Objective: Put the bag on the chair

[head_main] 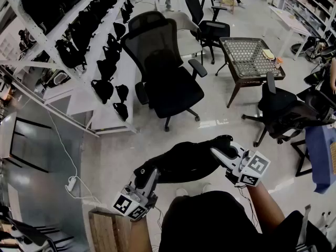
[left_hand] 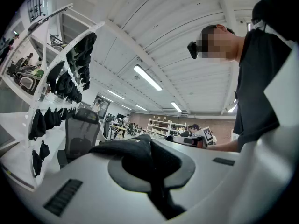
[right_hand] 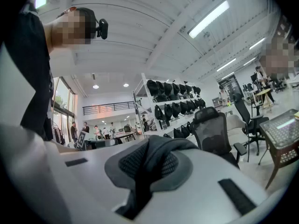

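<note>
Left gripper [head_main: 148, 176]: jaws clamped on one end of the black fabric bag [head_main: 184, 161].
Right gripper [head_main: 223, 152]: jaws clamped on the other end.
Bag: near side of the black mesh office chair [head_main: 168, 83], well apart from it.

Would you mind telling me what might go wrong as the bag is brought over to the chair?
The bag is held only by folds pinched in the left gripper and right gripper, so a fold may slip out. The chair has wheels and armrests, so the bag might snag or push it away.
</note>
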`<action>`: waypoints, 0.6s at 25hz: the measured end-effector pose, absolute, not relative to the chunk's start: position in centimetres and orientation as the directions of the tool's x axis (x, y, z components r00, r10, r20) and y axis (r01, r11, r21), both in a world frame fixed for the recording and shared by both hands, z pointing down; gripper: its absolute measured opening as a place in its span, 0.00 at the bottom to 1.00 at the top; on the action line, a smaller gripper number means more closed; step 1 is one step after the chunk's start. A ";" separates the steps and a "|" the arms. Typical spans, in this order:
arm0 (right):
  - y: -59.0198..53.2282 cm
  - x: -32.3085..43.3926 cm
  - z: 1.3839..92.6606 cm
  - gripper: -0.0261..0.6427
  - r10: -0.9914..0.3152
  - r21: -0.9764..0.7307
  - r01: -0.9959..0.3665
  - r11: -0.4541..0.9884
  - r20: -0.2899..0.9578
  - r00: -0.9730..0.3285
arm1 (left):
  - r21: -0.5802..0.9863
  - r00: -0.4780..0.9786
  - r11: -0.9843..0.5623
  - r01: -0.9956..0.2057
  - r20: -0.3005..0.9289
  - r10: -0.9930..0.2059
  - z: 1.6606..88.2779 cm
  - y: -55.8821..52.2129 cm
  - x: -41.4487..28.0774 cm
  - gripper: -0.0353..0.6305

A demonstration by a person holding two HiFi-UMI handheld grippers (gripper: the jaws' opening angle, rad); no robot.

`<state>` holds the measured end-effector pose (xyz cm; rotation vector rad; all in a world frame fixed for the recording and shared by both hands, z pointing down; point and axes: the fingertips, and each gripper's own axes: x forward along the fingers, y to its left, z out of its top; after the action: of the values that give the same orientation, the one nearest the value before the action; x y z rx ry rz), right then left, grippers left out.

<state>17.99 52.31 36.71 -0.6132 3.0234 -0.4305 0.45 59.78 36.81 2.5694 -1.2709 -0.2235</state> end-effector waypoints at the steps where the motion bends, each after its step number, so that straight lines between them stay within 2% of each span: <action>1: 52.2 18.3 36.7 0.07 -0.392 -0.268 -0.386 0.883 0.031 -0.919 | 0.298 0.607 -0.583 -0.755 -0.017 -0.795 36.8 59.7 0.8 0.09; 15: 51.6 23.4 37.8 0.07 -0.474 -0.356 -0.451 0.819 0.024 -0.880 | 0.253 0.632 -0.607 -0.754 0.026 -0.774 36.5 59.3 5.9 0.09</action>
<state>23.41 51.64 37.75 -0.7468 2.9325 -0.5488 5.90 59.31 36.48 2.6148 -1.2460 -0.1254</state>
